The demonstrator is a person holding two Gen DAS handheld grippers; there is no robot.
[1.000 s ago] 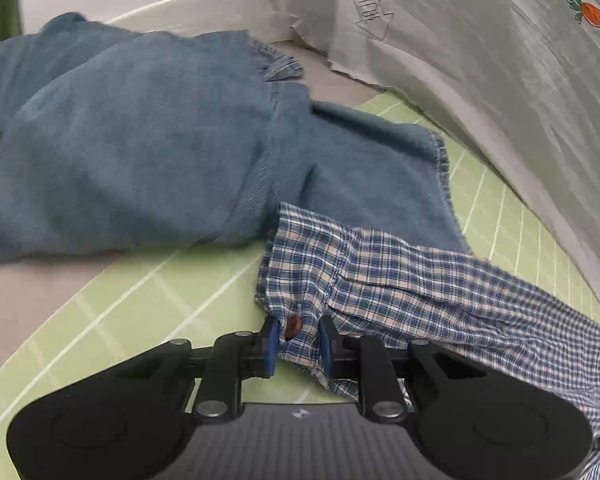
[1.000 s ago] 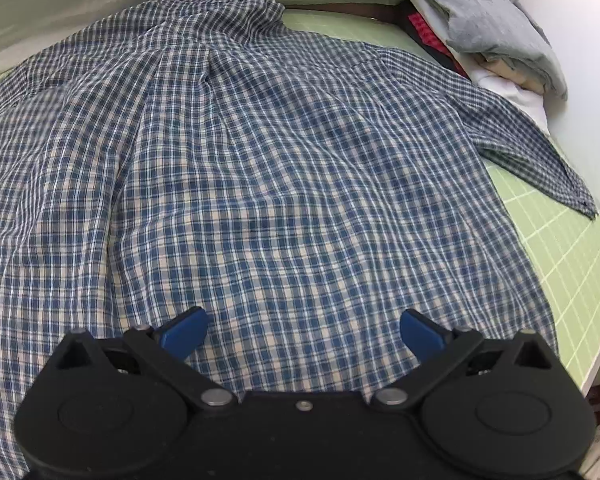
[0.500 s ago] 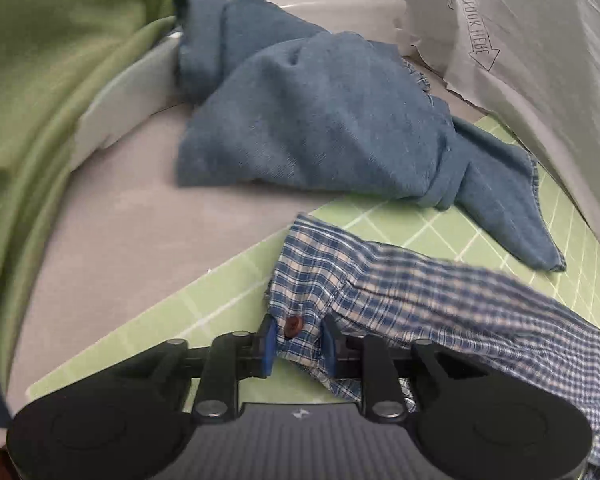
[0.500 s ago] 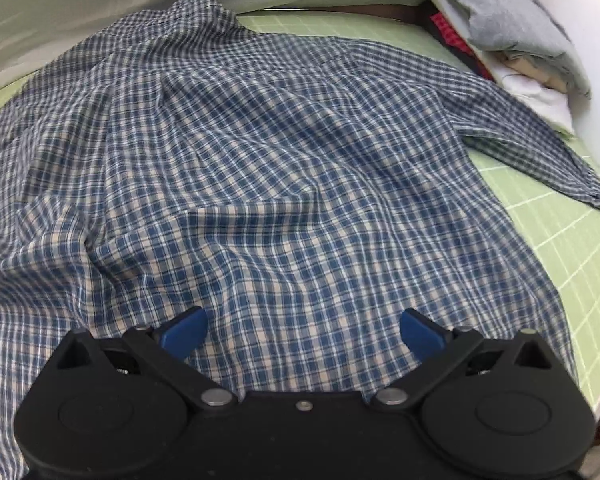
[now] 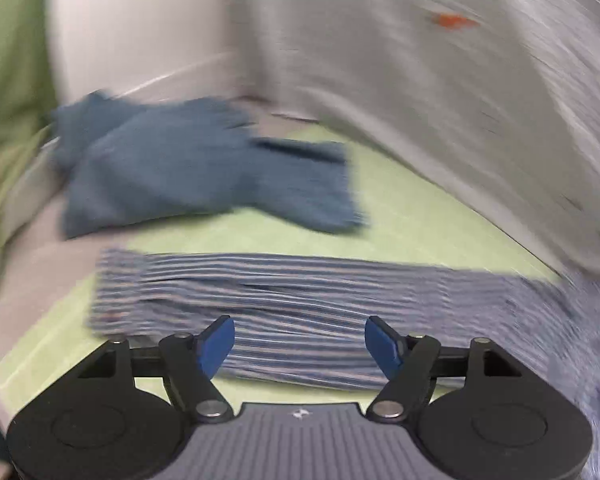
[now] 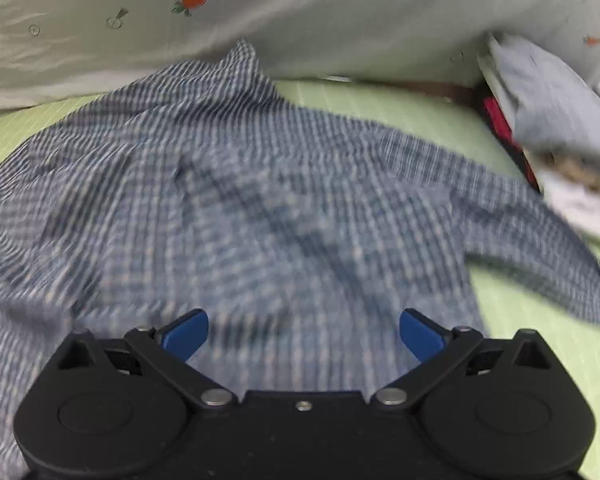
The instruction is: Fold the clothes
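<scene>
A blue and white plaid shirt (image 6: 268, 216) lies spread on the green grid mat (image 6: 380, 100). Its left sleeve (image 5: 284, 300) lies stretched sideways across the mat in the left wrist view, blurred by motion. My left gripper (image 5: 299, 344) is open and empty just in front of that sleeve. My right gripper (image 6: 303, 334) is open and empty over the shirt's lower body. The right sleeve (image 6: 540, 256) trails toward the mat's right edge.
A crumpled blue denim garment (image 5: 188, 168) lies beyond the sleeve at the mat's far left. A pale cloth with carrot prints (image 6: 300, 12) forms the back wall. A stack of folded clothes (image 6: 548, 128) sits at the far right. Green fabric (image 5: 4, 80) hangs at the left.
My left gripper has opened and let go of the sleeve cuff, which now lies flat on the mat. Both views are blurred by motion. The right gripper stays open over the shirt.
</scene>
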